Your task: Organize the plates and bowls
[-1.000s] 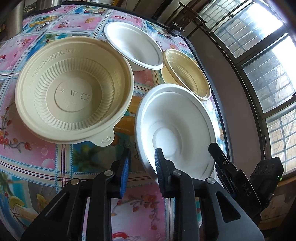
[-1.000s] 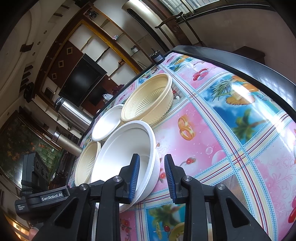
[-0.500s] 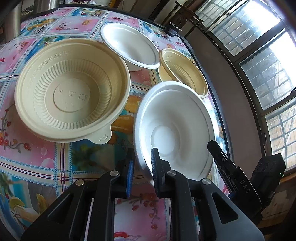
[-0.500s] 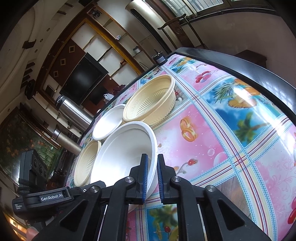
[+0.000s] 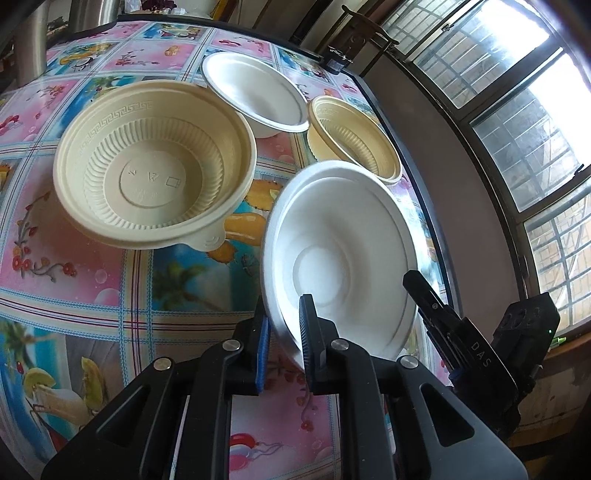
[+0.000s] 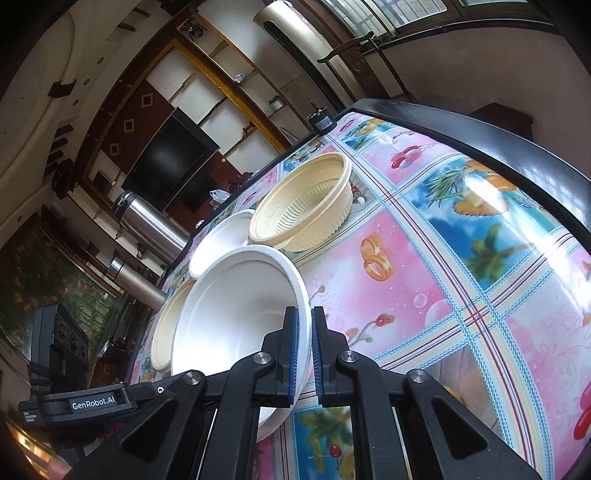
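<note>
A white foam bowl [image 5: 343, 258] sits tilted at the near right of the flowered table [image 5: 110, 288]. My left gripper [image 5: 284, 325] is shut on its near rim, one pad inside and one outside. The right gripper [image 6: 304, 332] is shut on the opposite rim of the same white bowl [image 6: 236, 314]. A large beige ribbed bowl [image 5: 151, 173] stands to the left. Behind are a second white bowl [image 5: 255, 92] and a smaller beige bowl [image 5: 354, 140]. In the right wrist view the far beige bowl [image 6: 303, 206] and far white bowl [image 6: 221, 247] show beyond the held one.
Two steel flasks [image 6: 147, 221] stand at the table's far side. The black table edge [image 6: 517, 147] runs close on the window side, with a small black device [image 5: 336, 62] at its corner. A wooden chair back [image 5: 365, 33] stands behind.
Both grippers went from open around the white bowl's rim to shut on it. The bowl now sits more tilted and a little higher in the left wrist view.
</note>
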### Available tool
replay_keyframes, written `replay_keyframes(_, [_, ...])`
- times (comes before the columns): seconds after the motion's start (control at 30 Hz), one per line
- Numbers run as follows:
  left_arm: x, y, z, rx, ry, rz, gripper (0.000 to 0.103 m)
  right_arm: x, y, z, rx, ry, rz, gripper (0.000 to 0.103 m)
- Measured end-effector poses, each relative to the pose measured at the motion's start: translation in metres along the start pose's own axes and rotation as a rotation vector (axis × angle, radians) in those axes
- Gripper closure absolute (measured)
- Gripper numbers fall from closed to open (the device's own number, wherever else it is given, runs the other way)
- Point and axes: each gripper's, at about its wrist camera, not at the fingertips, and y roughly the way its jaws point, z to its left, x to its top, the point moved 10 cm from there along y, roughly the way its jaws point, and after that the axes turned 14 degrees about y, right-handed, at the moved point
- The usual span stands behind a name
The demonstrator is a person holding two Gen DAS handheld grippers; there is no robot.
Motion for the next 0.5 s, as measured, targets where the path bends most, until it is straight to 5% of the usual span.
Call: replay_keyframes(0.5, [-0.056, -0.047, 0.048, 0.057, -0.010, -0.020, 0.094, -0.065, -0.020, 0.011, 0.060, 0.070, 0.070, 0.096])
